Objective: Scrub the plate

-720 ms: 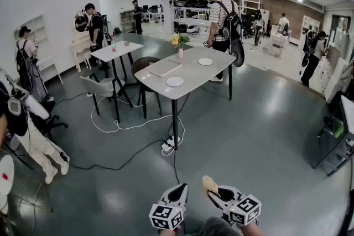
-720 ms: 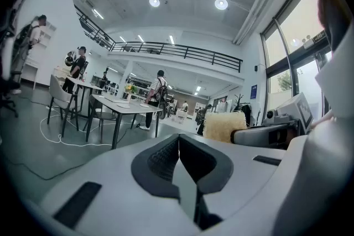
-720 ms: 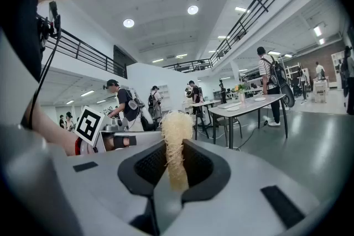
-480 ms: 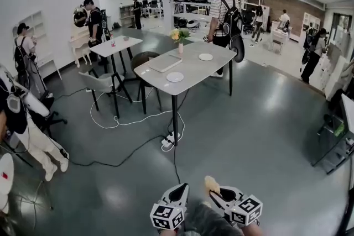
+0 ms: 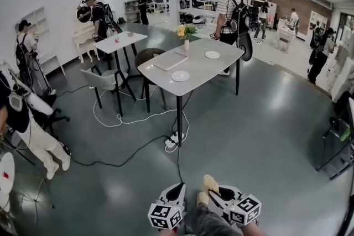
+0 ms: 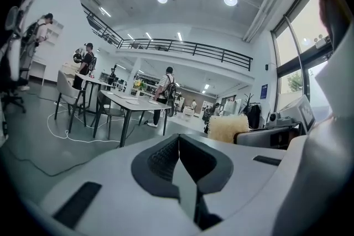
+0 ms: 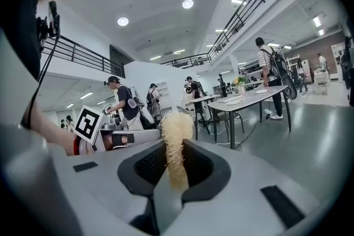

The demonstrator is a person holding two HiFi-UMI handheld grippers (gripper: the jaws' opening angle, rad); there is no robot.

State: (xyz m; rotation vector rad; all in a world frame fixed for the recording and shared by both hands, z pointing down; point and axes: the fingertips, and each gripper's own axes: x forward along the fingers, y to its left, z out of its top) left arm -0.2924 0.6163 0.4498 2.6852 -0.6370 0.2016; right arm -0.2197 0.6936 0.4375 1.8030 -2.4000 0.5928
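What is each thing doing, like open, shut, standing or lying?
Left gripper: shut, empty.
Right gripper: shut on the scrubber.
Scrubber: clamped, sticking up.
Near plate: flat on the table, untouched.
Far plate: flat on the table.
Vase: upright.

I see a pale grey table (image 5: pixel 204 72) on black legs, with white plates (image 5: pixel 180 76) and yellow flowers (image 5: pixel 185 30) on it. Well short of the table, my scrubber (image 5: pixel 210 181) is straw-yellow. The white left gripper (image 5: pixel 177 192) and right gripper (image 5: pixel 217 192) carry black-and-white square markers.
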